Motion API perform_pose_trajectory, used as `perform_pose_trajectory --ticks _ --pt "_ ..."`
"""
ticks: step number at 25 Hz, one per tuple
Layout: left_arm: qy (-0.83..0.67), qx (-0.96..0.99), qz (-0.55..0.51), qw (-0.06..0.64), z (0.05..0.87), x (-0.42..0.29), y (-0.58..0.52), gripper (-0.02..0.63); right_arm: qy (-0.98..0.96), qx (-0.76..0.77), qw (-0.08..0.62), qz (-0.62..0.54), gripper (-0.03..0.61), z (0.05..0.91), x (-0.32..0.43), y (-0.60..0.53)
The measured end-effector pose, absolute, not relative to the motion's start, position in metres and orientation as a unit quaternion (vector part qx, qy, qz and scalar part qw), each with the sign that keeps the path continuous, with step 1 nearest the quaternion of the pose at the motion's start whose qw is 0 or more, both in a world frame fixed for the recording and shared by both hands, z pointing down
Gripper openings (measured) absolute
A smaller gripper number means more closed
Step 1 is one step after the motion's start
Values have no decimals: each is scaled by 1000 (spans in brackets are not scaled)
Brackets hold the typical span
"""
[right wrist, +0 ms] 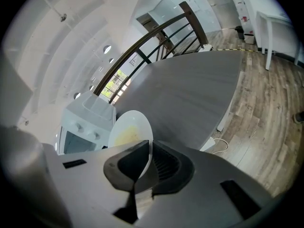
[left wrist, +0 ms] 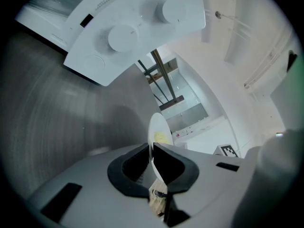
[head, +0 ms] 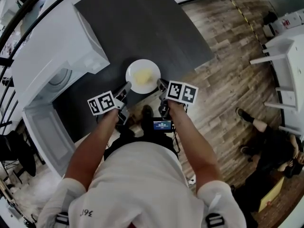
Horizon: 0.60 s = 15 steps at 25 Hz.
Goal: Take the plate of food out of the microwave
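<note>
Far left in the head view: white box-shaped microwave (head: 57,56) on the dark grey surface (head: 142,18), white door (head: 45,132) swung open, inside largely hidden from above. Only in the left gripper view: control panel with two round white knobs (left wrist: 122,37), upper part cut off by the frame.

Next, left tool (head: 126,86), clamped on the left rim of the round white plate (head: 143,76). In its own view, rim pinched thin between the dark pads (left wrist: 132,166), plate edge-on and mostly hidden behind the jaws. Plate outside the microwave, in front of it, over the near edge of the surface; touching the surface or held clear of it, impossible to tell. Pale yellow food (head: 142,76) at the middle, kind not readable.

Right tool (head: 161,84) likewise closed on the plate's right rim. In the right gripper view, plate face and food in plain sight, unlike the edge-on left gripper view.

Far right, on the wooden plank floor (head: 223,80), a second person in dark clothes (head: 270,151), cut off by the frame edge.
</note>
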<state>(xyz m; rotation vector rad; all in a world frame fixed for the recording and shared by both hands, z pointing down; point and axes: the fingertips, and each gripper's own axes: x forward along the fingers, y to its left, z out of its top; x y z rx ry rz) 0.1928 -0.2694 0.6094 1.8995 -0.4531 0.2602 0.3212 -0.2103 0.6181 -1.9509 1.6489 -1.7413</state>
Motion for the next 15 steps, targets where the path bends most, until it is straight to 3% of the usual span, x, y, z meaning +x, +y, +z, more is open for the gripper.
perform_pose_trajectory --ticks 15 --pt "-190 805 159 538 628 254 -294 28 517 -640 23 -567 25 632 380 -233"
